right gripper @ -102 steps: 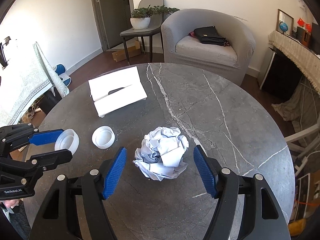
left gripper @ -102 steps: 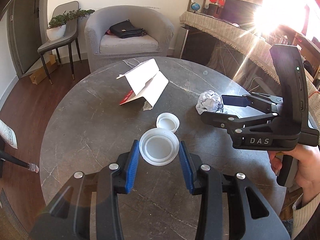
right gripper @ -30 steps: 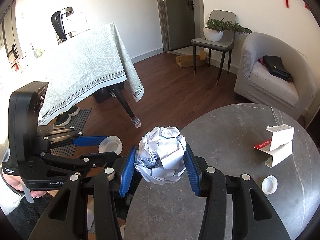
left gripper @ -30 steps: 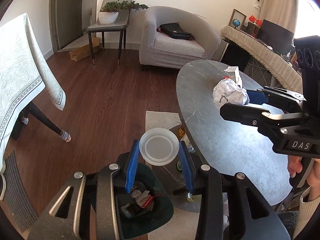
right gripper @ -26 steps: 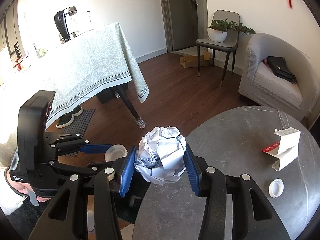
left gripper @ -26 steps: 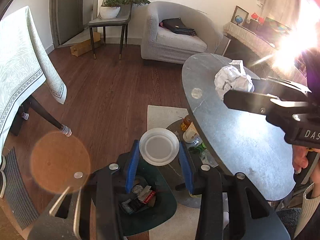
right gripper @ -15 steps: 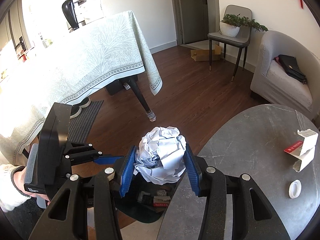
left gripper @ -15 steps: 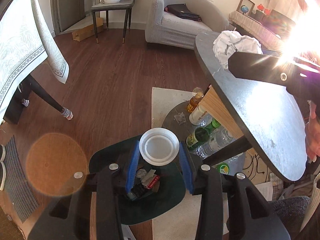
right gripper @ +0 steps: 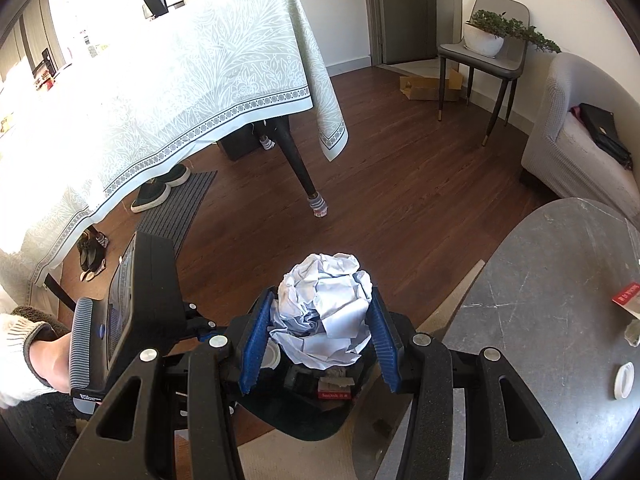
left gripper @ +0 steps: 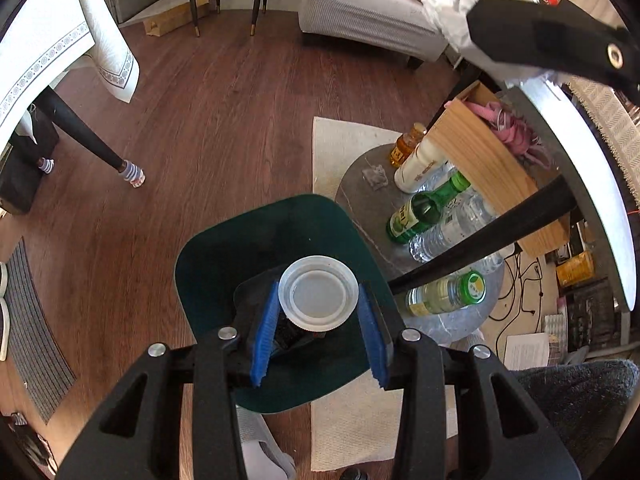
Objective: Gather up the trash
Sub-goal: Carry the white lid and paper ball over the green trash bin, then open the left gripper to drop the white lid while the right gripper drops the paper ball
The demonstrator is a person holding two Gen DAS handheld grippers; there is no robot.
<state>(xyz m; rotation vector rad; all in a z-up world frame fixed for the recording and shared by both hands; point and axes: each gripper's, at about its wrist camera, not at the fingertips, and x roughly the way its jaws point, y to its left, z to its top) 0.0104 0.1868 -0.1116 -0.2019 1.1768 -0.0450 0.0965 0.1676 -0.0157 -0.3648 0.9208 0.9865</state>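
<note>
Round plastic lid (left gripper: 318, 293), crumpled paper ball (right gripper: 324, 312) — both gripper-clamped

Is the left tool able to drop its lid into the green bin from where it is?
Probably yes. The left tool holds the white lid right above the dark green bin, whose mouth is open with only some trash at the bottom. Nothing sits between lid and bin.

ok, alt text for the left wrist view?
The left gripper clamps a round translucent white plastic lid directly over a dark green trash bin on the wood floor. Bottles lie on a low grey shelf to the right.
</note>
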